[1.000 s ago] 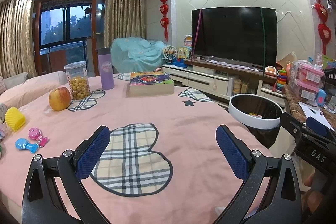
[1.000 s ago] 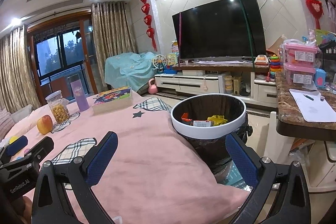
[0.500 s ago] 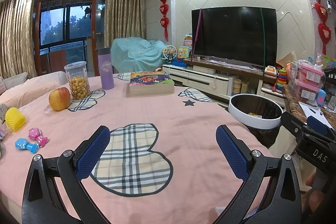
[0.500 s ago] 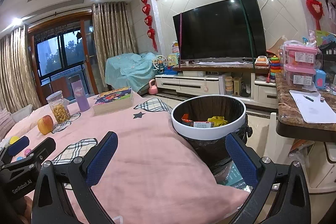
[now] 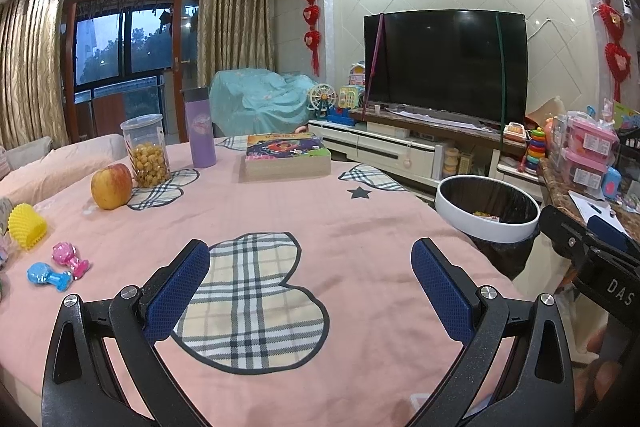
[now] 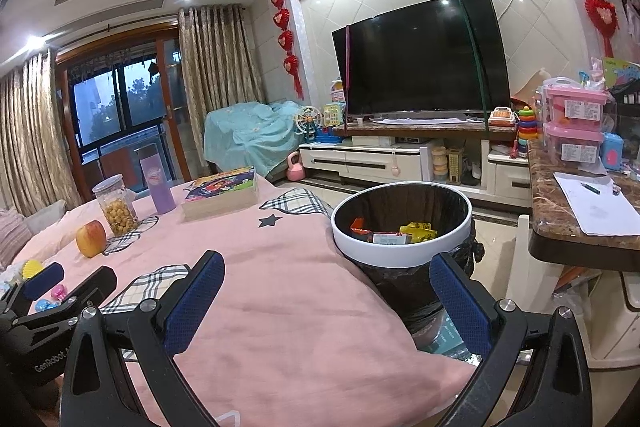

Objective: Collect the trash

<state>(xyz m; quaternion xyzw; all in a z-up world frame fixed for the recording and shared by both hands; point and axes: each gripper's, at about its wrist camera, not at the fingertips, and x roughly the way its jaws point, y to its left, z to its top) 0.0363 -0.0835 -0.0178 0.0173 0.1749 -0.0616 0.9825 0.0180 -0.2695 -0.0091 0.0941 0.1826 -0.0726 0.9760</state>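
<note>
**Wrappers binned, both tools empty**

The pink-clothed desk [image 5: 360, 227] shows no loose litter. The trash bin [image 6: 400, 255] stands at its edge for easy drops, wrappers [image 6: 416, 231] inside. Left hand-held gripper [image 5: 310, 291] and right hand-held gripper [image 6: 328, 303] gape wide, empty.

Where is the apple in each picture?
Left wrist view: the apple sits far left on the pink cloth, beside the snack jar.
Right wrist view: the apple is small at the left edge, in front of that jar.
Shared landmark: the purple bottle stands behind the jar in both views.
</note>
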